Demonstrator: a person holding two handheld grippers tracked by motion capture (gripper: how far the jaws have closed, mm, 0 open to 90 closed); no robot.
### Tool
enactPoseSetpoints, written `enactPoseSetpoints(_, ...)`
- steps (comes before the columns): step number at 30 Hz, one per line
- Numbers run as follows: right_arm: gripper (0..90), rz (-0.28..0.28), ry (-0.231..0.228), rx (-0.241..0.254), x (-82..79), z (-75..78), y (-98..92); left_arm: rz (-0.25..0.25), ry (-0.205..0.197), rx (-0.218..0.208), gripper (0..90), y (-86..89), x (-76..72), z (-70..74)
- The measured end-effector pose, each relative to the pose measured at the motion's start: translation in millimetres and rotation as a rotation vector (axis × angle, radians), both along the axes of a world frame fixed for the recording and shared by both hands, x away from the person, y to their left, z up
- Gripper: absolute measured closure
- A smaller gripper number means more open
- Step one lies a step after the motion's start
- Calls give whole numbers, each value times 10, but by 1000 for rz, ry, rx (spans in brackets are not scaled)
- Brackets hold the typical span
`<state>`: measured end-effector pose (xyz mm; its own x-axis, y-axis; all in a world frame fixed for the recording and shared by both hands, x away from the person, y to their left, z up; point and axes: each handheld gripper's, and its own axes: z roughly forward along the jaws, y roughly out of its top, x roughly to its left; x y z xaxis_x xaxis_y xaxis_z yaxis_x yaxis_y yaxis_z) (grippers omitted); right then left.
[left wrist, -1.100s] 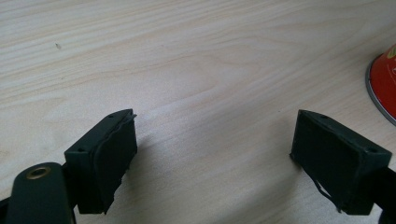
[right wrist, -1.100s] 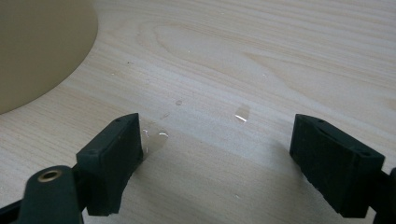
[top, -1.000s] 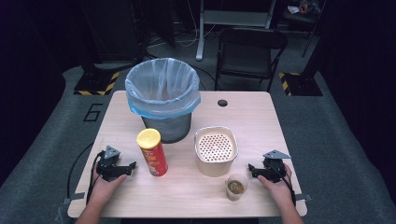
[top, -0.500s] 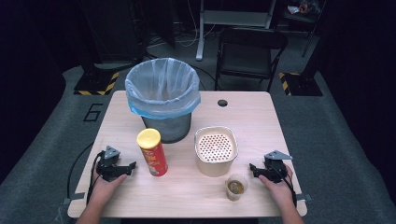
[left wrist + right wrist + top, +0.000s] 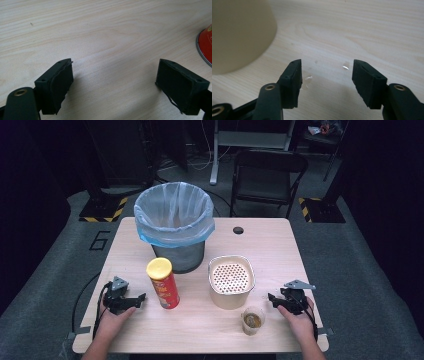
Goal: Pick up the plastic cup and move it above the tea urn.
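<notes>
Numeral "6" on the floor (image 5: 100, 240)

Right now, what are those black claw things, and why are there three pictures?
A person sits at a wooden table and holds a tool in each hand: the left tongs and the right tongs. One picture comes from a camera up high, looking down. The other two come from little cameras riding on the tools, so you look along their black jaws.

On the table stand a bin lined with a blue bag, a red chip can with a yellow lid, a cream container with a holey top, and a small cup.

Nothing is held. The left tongs stand wide open near the can. The right tongs have just been closing, with bare table between their jaws.
</notes>
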<state>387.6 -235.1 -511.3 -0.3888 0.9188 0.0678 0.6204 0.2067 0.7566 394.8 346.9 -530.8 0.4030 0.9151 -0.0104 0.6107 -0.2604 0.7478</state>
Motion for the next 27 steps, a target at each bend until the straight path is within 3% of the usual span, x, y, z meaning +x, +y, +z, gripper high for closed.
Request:
enactPoseSetpoints(2,456,4,-9,30,-6,103,20,0,0,0,137,0,0,0)
enactPoseSetpoints(6,509,35,-19,44,-2,283,63,1,0,0,137,-1,-1,0)
enactPoseSetpoints(9,602,66,-25,52,10,504,138,1,0,1,137,-1,-1,0)
enactPoseSetpoints(16,618,134,-55,97,116,934,353,2,0,0,137,-1,-1,0)
enactPoseSetpoints(22,592,167,-70,98,187,1068,526,1,0,1,137,0,-1,0)
enactPoseSetpoints(27,622,189,-31,74,236,1024,656,1,0,0,137,0,-1,0)
